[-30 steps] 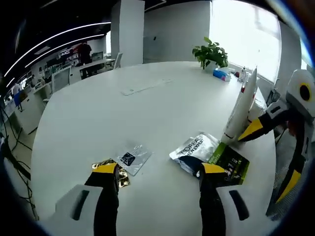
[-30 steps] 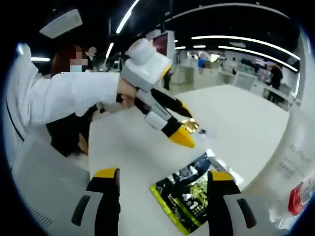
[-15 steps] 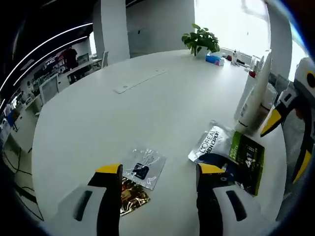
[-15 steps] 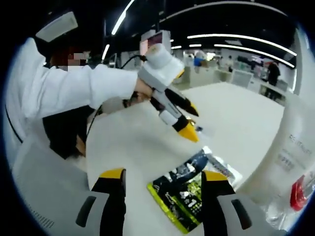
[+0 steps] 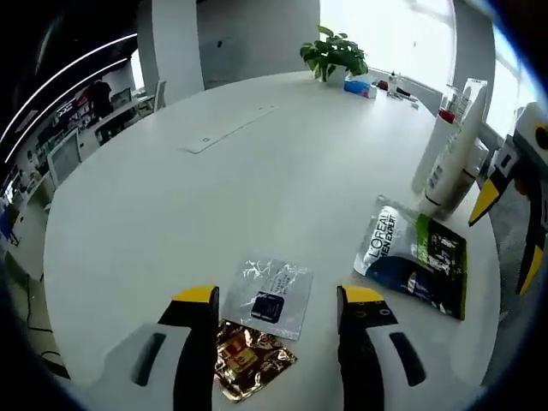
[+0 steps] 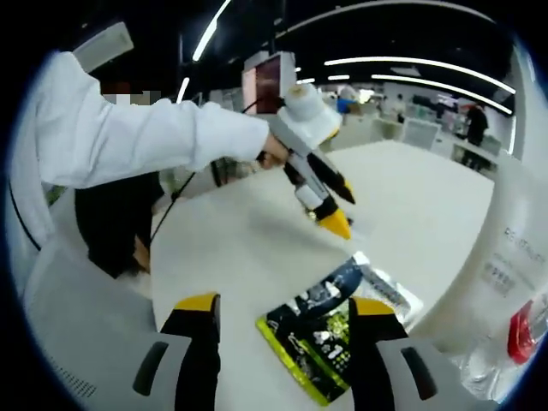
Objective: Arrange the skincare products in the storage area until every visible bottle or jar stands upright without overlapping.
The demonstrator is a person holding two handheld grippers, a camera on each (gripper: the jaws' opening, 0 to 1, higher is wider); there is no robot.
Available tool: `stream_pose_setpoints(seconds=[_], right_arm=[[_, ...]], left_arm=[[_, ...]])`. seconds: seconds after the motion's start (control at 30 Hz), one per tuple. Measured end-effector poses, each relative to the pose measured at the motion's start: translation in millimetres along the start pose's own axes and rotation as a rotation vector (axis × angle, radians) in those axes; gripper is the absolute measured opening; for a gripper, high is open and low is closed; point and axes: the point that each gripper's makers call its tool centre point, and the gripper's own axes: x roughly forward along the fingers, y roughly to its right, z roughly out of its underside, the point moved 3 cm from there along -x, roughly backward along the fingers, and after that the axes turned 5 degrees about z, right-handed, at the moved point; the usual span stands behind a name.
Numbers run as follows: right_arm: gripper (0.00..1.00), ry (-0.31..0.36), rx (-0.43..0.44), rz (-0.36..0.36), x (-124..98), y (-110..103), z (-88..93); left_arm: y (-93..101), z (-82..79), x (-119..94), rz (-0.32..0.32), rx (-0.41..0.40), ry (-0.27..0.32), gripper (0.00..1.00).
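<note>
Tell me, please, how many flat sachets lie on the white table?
3: a gold sachet between the left gripper's jaws, a clear sachet just beyond it, and a silver, black and green sachet beside the upright white tube. Others may be hidden.

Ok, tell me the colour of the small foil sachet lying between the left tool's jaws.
Gold, crinkled foil sachet, clearest in the left gripper view.
</note>
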Motion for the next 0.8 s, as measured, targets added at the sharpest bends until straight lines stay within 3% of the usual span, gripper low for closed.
stream_pose_setpoints(seconds=[0.17, 0.33, 0.8], right_arm=[[0.55, -0.006, 0.010, -0.003, -0.6, -0.3, 1.9], [0.55, -0.006, 0.009, 0.003, -2.0, 1.6, 2.1], [0.54, -0.012, 0.018, 0.009, -2.8, 3.4, 4.1]], left_arm=[[-9.2, 2.3, 7.4, 0.040, 0.033, -0.045, 0.48], [-18.8, 0.1, 9.0, 0.037, 0.042, -0.061, 0.47], [-18.0, 8.1, 14.7, 0.089, 0.096, -0.130, 0.43]])
